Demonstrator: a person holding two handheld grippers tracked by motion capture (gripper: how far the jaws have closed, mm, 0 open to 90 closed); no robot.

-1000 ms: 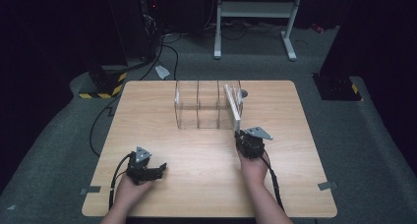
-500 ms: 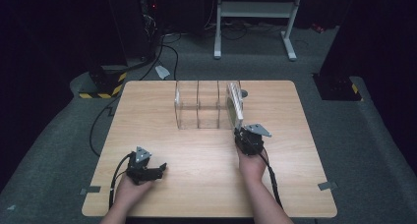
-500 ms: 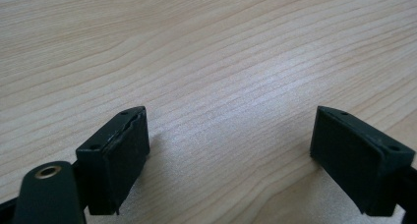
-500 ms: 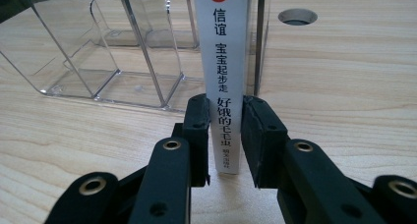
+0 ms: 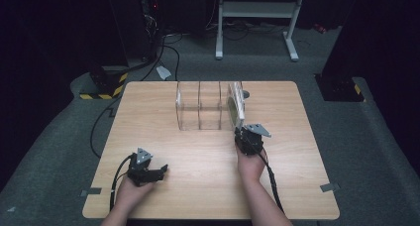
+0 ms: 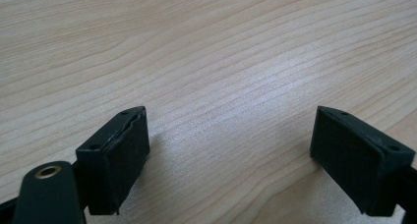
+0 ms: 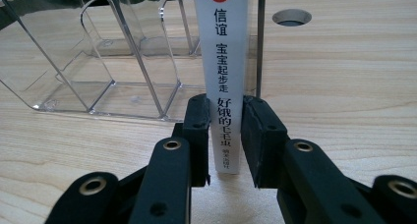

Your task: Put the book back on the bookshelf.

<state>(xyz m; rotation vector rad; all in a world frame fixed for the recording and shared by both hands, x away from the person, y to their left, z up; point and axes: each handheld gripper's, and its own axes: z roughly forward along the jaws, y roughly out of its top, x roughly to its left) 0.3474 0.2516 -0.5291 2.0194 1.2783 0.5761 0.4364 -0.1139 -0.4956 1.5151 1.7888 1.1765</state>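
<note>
We hold the right gripper (image 7: 226, 135) pinched on the white spine of a thin book (image 7: 223, 81), its 2 pads pressed against either side of the lower spine. In the high view the right gripper (image 5: 246, 137) sits at the near right end of the clear acrylic rack (image 5: 205, 106), and the book (image 5: 235, 104) stands upright on its edge in the rack's rightmost slot, its far end toward a round hole (image 5: 246, 94) in the table.

In the right gripper view the rack's clear dividers (image 7: 123, 52) rise to the left of the book, and a thin clear wall stands just beside the spine on the right; the other slots hold nothing.

Our left gripper (image 5: 148, 170) rests low near the table's front left, well apart from the rack. In the left gripper view its jaws are spread wide with bare wood between them (image 6: 231, 150).

The wooden table (image 5: 297, 151) offers open surface in front of the rack and along both sides, with the right edge well clear of our right hand (image 5: 250, 166).
</note>
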